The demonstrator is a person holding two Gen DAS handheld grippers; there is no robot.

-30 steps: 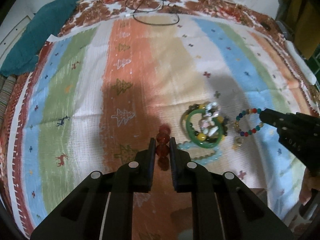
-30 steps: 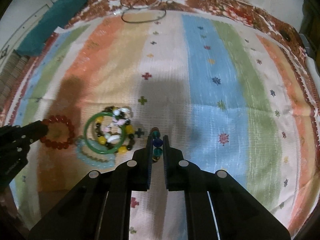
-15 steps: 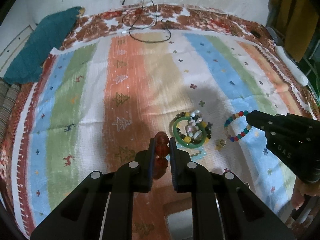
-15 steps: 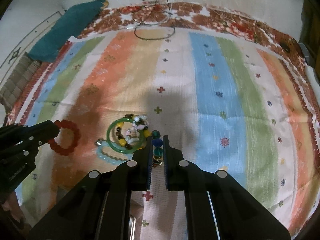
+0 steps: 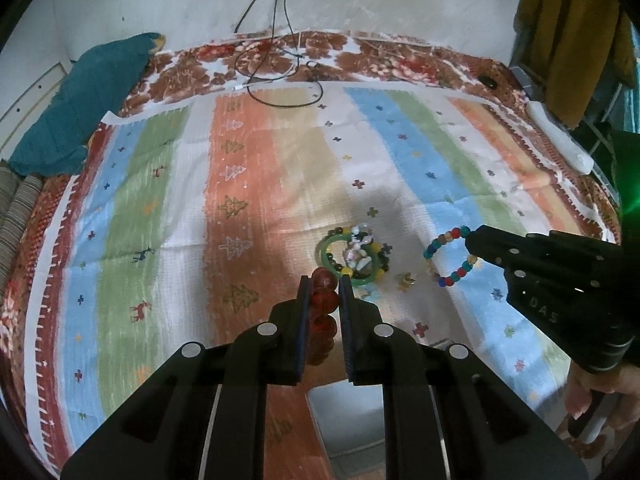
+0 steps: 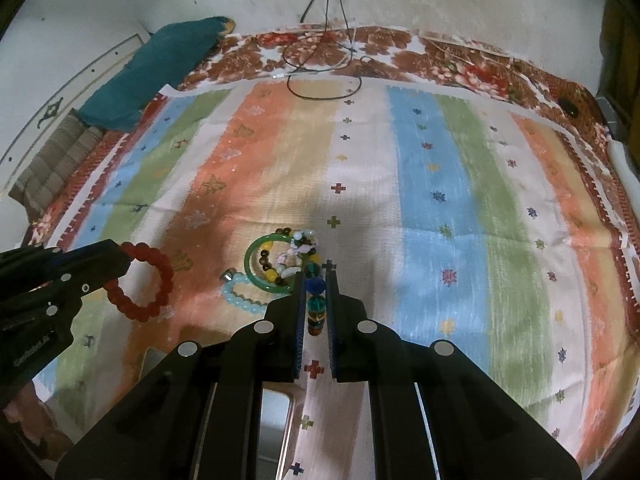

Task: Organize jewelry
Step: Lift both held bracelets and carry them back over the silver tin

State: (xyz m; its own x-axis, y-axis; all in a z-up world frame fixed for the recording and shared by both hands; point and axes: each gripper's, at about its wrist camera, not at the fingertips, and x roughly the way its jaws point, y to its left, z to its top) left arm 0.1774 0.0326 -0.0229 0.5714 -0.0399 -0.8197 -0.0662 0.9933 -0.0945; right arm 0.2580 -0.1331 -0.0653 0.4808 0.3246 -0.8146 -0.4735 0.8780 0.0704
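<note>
My left gripper is shut on a red bead bracelet and holds it above the striped cloth; it also shows in the right wrist view. My right gripper is shut on a multicolour bead bracelet, which shows as a hanging ring in the left wrist view. A pile stays on the cloth between them: a green bangle with mixed beads inside and a pale blue bead bracelet. A small gold piece lies beside the pile.
A metal tray lies under the grippers at the near edge, also in the right wrist view. A teal cloth lies far left, black cables at the far edge, a white object far right.
Both grippers have lifted and pulled back from the pile, each carrying its bracelet. The metal tray has come into view beneath them.
</note>
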